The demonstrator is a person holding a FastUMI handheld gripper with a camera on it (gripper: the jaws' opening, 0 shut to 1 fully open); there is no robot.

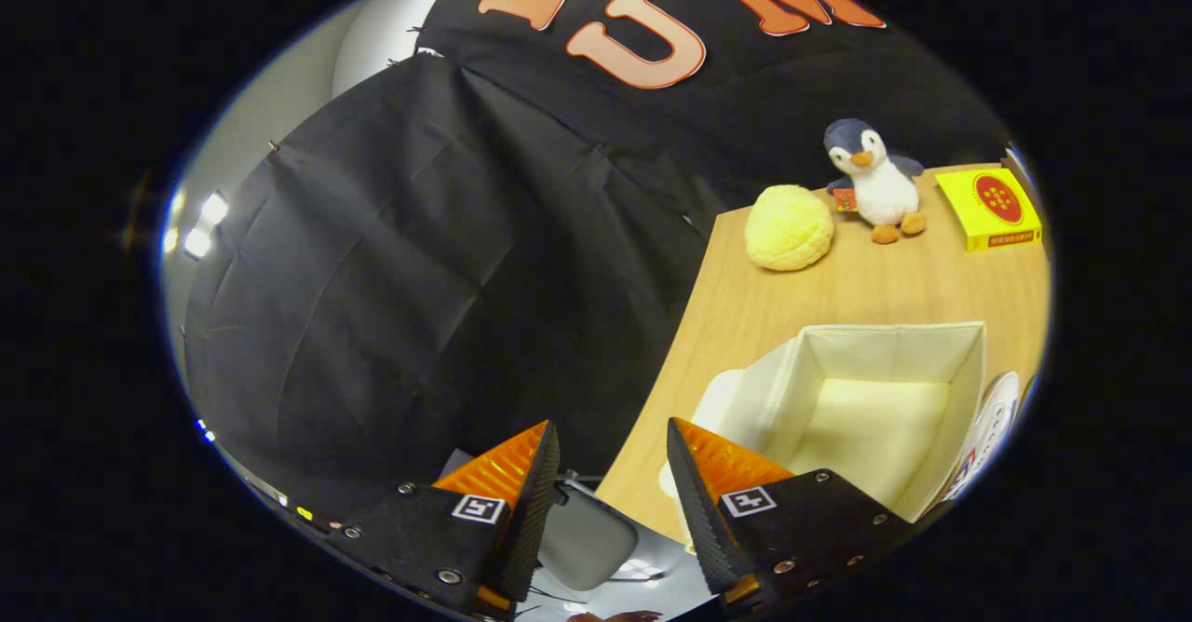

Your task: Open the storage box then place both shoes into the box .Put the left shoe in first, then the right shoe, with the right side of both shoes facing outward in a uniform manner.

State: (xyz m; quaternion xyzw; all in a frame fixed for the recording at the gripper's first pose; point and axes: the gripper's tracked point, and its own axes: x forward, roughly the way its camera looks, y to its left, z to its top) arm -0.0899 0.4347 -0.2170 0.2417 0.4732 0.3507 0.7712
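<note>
The storage box [968, 375] is cream fabric, stands open on the wooden table [838, 296], and nothing shows inside it. It lies ahead of my right finger. A white rounded piece [722, 397], perhaps its lid, rests against the box's left side. Past the far right wall of the box is part of a white shoe [995, 422] with coloured marks; the rest is hidden. My gripper [610, 426] is open, with nothing between its fingers, and hangs over the table's left edge.
At the back of the table are a yellow plush ball [789, 227], a penguin toy [875, 182] and a yellow carton [990, 208]. Black cloth walls the booth to the left. A grey rounded object [585, 540] lies below, between the fingers.
</note>
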